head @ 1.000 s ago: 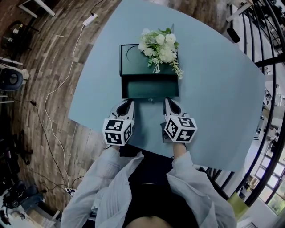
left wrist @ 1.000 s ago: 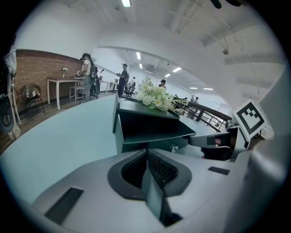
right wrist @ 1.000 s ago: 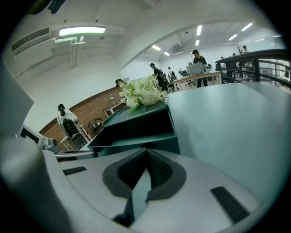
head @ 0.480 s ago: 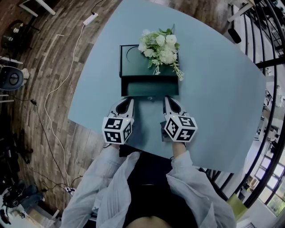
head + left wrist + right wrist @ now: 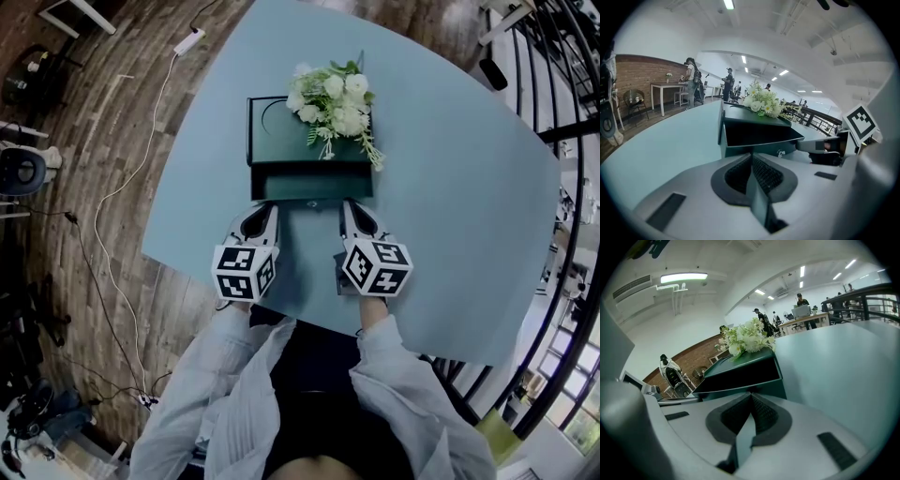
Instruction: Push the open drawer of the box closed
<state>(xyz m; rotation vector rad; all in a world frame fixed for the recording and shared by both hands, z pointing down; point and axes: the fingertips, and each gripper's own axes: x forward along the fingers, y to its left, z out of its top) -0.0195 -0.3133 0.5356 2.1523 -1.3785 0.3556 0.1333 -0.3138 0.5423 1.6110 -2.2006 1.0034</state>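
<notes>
Closing in on the open drawer of a dark green box, set about mid-worktop with the drawer mouth toward the person.

Far left: left tongs shut tight, nothing between the jaws, tips at the left end of the drawer front. Touching or just short of it, cannot tell. Risk on this side: a skewed, jammed drawer from pressing harder here than on the other end.

Centre: drawer drawn well out, interior dark, nothing made out inside, small metal pull at the middle of the front panel. Could shove the whole box away across the smooth pale-blue surface instead of seating the drawer, with nothing seen bracing the far side. Also easy to catch that pull with a stray tip.

Right rear of the box lid: bunch of white flowers with green leaves, apparently just lying there. Likely to roll or topple off under a sudden push or a hard stop at the end of travel.

Right: right tongs likewise closed and empty, tips at the right end of the drawer front, roughly level with the other pair. Liable to skid up over the rim into the drawer, or down under it, given 2 narrow points on a flat face. Safer low on the panel, evenly and slowly.
</notes>
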